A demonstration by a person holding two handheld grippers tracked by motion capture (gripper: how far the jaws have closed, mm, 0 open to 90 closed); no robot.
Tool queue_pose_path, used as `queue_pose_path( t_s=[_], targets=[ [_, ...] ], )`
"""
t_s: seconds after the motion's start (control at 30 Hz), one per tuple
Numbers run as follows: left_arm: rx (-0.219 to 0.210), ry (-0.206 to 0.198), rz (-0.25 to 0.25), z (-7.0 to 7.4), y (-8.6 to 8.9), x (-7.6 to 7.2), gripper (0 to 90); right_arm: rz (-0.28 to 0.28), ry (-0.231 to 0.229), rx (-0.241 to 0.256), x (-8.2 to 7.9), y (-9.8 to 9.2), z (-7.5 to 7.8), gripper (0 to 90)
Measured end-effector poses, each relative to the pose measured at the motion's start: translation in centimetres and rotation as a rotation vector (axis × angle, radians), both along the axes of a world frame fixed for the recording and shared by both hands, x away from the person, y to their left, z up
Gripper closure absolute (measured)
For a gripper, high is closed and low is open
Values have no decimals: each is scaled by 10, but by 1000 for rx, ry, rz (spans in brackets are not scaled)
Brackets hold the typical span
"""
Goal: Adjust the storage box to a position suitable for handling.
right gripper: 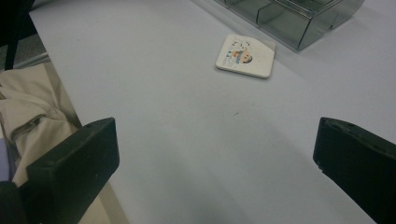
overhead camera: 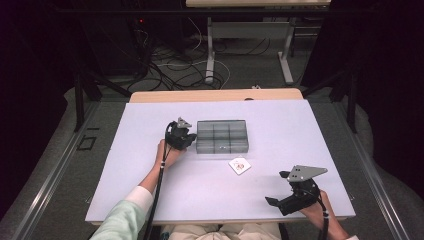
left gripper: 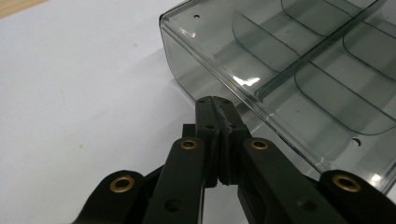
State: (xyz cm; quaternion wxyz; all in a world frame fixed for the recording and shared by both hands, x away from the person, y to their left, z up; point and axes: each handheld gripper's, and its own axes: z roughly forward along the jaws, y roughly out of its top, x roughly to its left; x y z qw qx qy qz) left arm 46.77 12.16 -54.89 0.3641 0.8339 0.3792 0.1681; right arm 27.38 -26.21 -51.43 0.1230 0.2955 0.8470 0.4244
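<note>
The right gripper [overhead camera: 278, 201] sits nearest the person, low over the front right part of the table [overhead camera: 150, 190], held in the person's right hand [overhead camera: 316, 210] just inside the front edge. Its jaws stand wide apart with nothing between them; in the right gripper view they frame bare white table, with the person's beige trousers [right gripper: 28, 126] showing past the table edge at the left. A grey three-cornered plate [overhead camera: 303, 173] rides on top of it.

Farther in, between that gripper and the box, a small white card [overhead camera: 240, 165] with a colourful cartoon print lies flat on the table. It is just in front of the box's front right corner and apart from it, and apart from both grippers.

Beyond the card, near the middle of the table, stands a smoky transparent plastic organiser box [overhead camera: 222, 136] divided into compartments. What lies in them I cannot tell for certain.

The left gripper [overhead camera: 188, 142] is at the box's left end, held in the person's left hand [overhead camera: 169, 154], whose pale green sleeve [overhead camera: 120, 220] comes in from the bottom. In the left gripper view its jaws are pressed together, and their tips lie at the box's near side wall [left gripper: 187, 79], below the rim; whether they touch the wall or pinch any part of it I cannot tell.

Past the table, cables [overhead camera: 165, 65] lie on the floor.
</note>
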Motion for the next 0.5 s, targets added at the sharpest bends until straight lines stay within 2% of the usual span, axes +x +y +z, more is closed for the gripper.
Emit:
queue_pose_path(
  t_s=[0.4,0.5],
  targets=[
    [11,-13,1,2,1,-1,894,-1,0,0,0,0,0,0],
    [22,-13,24,5,6,-3,833,3,-1,-5,0,0,0,0]
  ],
)
